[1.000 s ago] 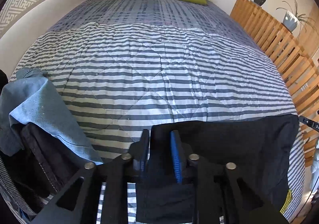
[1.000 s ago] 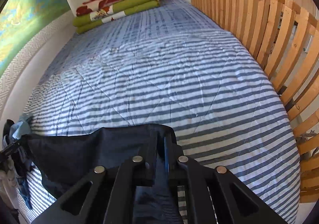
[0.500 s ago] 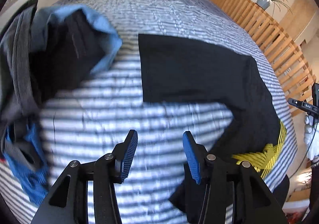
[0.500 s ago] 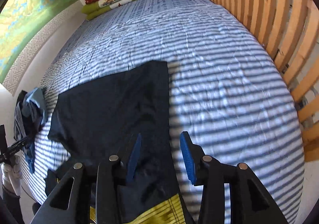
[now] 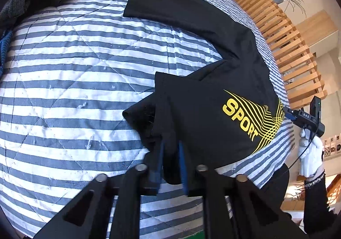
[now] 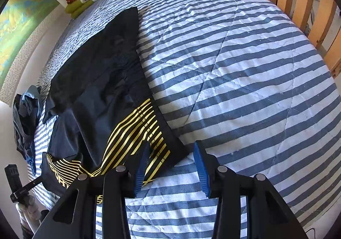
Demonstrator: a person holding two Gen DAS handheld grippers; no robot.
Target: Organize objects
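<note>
Your left hand-held gripper [image 5: 170, 160] pinches the black shirt's [image 5: 202, 111] sleeve; the shirt's length runs toward upper frame. Your right hand-held gripper [image 6: 170, 164] gapes empty over its hem corner.

left gripper [image 5: 171, 161]: black frame, blue pads | right gripper [image 6: 171, 166]: same

Home bedroom: striped quilted bed [image 6: 234, 73].

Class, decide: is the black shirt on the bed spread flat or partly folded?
Partly folded: the black shirt has its printed end doubled back, pinched in the left gripper.
</note>
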